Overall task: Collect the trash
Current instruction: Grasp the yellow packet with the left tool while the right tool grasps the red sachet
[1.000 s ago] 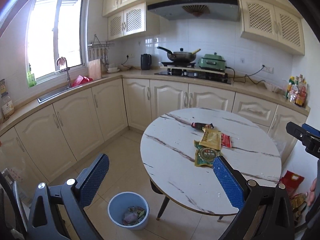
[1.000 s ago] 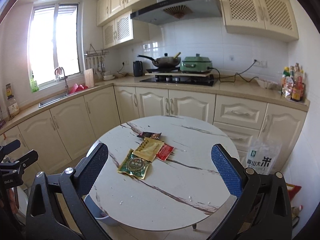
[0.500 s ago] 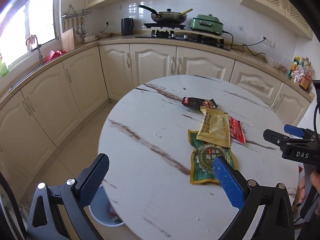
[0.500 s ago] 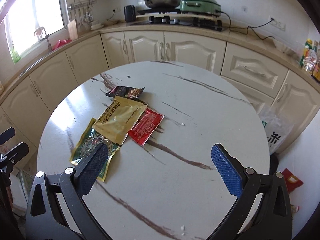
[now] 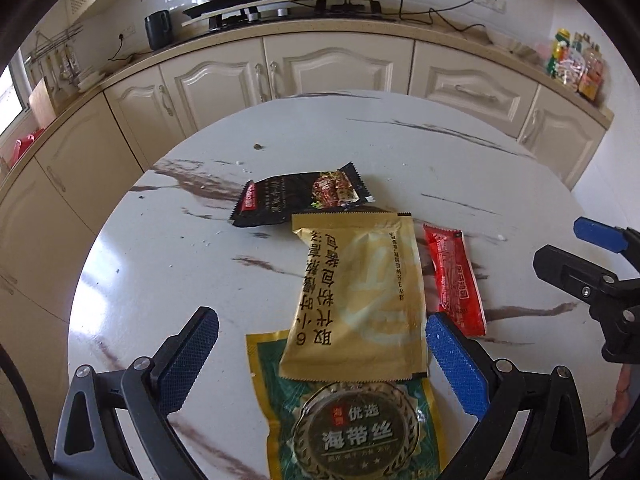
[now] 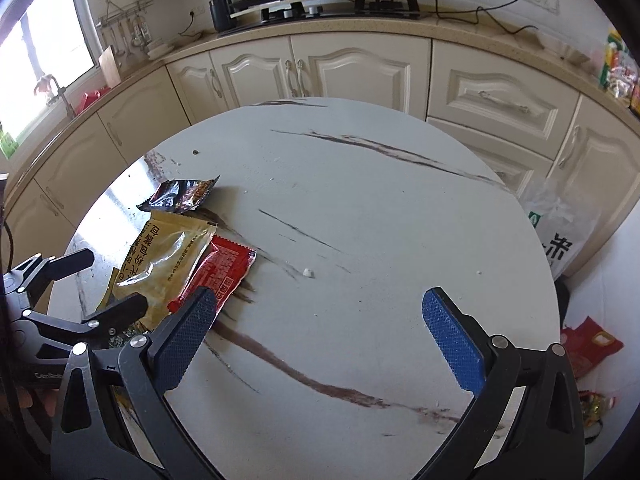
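Left wrist view: the left gripper, fingers spread wide, hangs over a gold packet overlapping a green packet, black packet and red sachet on the round marble table. Right gripper fingers likewise spread over bare tabletop; cream cabinets and a stove stand behind.

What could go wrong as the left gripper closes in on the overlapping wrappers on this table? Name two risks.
1. The gold wrapper overlaps the green packet, so the open left gripper might pinch both or drag one.
2. The red sachet, tucked against the gold wrapper's edge, could be swept across the table.
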The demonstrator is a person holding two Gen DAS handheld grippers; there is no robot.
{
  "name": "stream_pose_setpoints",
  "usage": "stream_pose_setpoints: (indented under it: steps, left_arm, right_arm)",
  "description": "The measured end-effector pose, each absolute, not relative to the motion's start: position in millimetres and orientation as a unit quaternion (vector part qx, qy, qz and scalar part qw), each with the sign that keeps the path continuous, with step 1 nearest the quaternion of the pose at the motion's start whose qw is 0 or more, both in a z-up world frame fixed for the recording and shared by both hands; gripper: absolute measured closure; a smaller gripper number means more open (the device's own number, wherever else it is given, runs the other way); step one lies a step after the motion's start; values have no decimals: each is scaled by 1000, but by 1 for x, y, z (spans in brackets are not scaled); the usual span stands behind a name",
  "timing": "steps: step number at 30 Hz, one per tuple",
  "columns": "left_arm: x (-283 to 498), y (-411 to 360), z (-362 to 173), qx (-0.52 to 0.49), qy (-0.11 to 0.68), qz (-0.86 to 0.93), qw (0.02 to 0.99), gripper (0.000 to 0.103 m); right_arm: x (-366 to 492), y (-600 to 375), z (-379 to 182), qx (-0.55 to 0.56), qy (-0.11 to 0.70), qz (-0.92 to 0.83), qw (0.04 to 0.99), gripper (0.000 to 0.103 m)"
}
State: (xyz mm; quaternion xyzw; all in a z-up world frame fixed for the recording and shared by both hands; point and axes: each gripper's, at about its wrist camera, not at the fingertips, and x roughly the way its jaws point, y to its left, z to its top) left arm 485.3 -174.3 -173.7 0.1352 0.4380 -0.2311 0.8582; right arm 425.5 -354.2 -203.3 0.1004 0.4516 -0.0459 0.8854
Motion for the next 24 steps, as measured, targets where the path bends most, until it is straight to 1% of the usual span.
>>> stream_pose_setpoints:
  steps: [5,8,10,11,12,13,14,16,21,24]
  left_arm:
    - [505,-197,-190,152,452,-232,848,2]
    - [514,-209,-196,141,454,-243,846,7]
    - [516,-212,-197,131,450,-248,848,21]
    - [513,-212,-196,129,448,-254,848,26]
    - [510,-209,-195,129,444,-258,848,39]
    - [507,-206,-194,131,443,-259,848,43]
    - [505,-205,-194,132,442,-263,847,44]
    - [503,-201,-193,132,437,-271,848,56]
    - [498,-186,-191,129,432,-264,853,66]
    - [488,-170,-180,116,421,-264,860,68]
  right_arm:
    - [429,-359,-206,105,452,-43,885,0]
    - [432,-360,-208,106,453,-38,884,0]
    - [433,-361,-210,108,453,-35,884,0]
    - [433,-360,-210,109,453,-35,884,0]
    - [434,-359,-210,108,454,-34,884,0]
    - [434,-357,-210,107,455,-32,884,0]
    - [436,-356,-211,105,456,-32,883,0]
    - [438,-351,-212,102,460,-28,882,0]
    - [447,-331,-217,89,474,-12,876,0]
    - [454,-317,-220,76,481,-5,874,0]
